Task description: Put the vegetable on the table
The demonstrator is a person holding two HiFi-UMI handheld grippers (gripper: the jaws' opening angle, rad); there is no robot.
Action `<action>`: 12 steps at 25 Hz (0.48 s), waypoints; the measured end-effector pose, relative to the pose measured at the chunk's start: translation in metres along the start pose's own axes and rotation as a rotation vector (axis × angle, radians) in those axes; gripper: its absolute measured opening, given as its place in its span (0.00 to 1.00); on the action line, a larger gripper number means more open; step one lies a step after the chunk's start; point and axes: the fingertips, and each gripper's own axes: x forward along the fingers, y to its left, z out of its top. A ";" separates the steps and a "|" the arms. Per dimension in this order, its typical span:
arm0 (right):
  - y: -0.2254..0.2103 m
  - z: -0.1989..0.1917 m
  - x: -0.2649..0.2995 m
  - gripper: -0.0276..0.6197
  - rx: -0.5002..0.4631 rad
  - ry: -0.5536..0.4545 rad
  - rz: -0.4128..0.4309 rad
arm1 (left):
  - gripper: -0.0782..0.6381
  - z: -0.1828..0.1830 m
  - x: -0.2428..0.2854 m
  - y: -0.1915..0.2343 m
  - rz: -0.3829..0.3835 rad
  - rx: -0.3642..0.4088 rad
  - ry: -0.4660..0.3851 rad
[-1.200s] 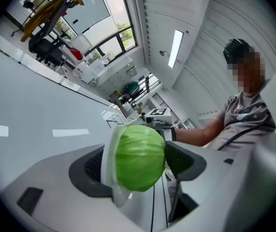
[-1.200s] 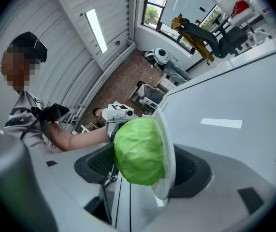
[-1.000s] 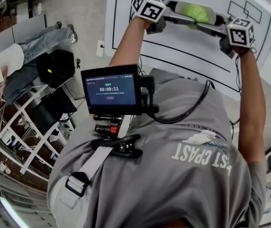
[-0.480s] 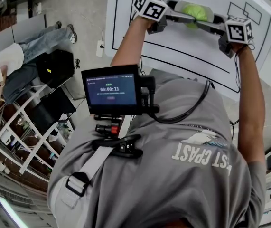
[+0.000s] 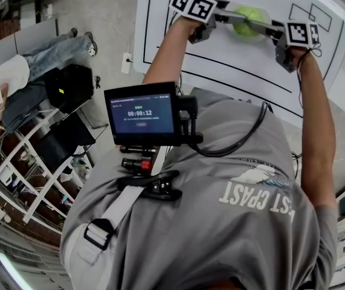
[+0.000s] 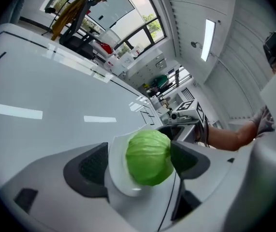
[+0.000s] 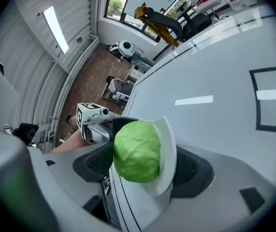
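Note:
A small green cabbage [image 5: 248, 22] lies in a white plate [image 6: 116, 178] just over the white table [image 5: 220, 59], between my two grippers, which face each other. The left gripper [image 5: 235, 18] comes in from the left and its jaws have just been opening. In the left gripper view the cabbage [image 6: 147, 157] and plate still fill the gap between them. The right gripper [image 5: 266, 26] comes in from the right. In its view one pad backs the plate [image 7: 169, 144] and the other meets the cabbage [image 7: 137, 151].
Black outlined rectangles [image 5: 311, 11] mark the table top. A chest-mounted screen [image 5: 142, 112] hangs below the arms. On the floor to the left are a seated person [image 5: 15, 83], a black case [image 5: 69, 86] and a white rack [image 5: 33, 168].
Both grippers have rolled a little and sunk toward the table, with the cabbage still between their tips. The plate shows less around the cabbage in the head view.

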 end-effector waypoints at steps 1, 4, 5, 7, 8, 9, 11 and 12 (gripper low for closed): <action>-0.003 0.003 -0.001 0.56 0.005 -0.019 -0.018 | 0.66 0.002 -0.002 0.004 0.029 0.006 -0.006; -0.012 0.010 -0.007 0.59 0.000 -0.069 -0.087 | 0.66 0.001 -0.006 0.014 0.098 0.036 -0.003; -0.016 0.011 -0.009 0.61 -0.014 -0.081 -0.116 | 0.66 -0.001 -0.006 0.016 0.106 0.042 0.005; -0.024 0.014 -0.016 0.63 -0.057 -0.106 -0.191 | 0.66 -0.006 -0.004 0.018 0.115 0.054 0.025; -0.028 0.017 -0.019 0.64 -0.082 -0.121 -0.230 | 0.66 -0.008 -0.003 0.018 0.121 0.064 0.035; -0.031 0.020 -0.023 0.64 -0.107 -0.134 -0.262 | 0.66 -0.010 -0.002 0.018 0.127 0.075 0.042; -0.032 0.026 -0.026 0.64 -0.148 -0.152 -0.302 | 0.66 -0.010 0.000 0.017 0.132 0.088 0.036; -0.033 0.027 -0.027 0.64 -0.157 -0.160 -0.310 | 0.66 -0.008 0.001 0.016 0.134 0.092 0.026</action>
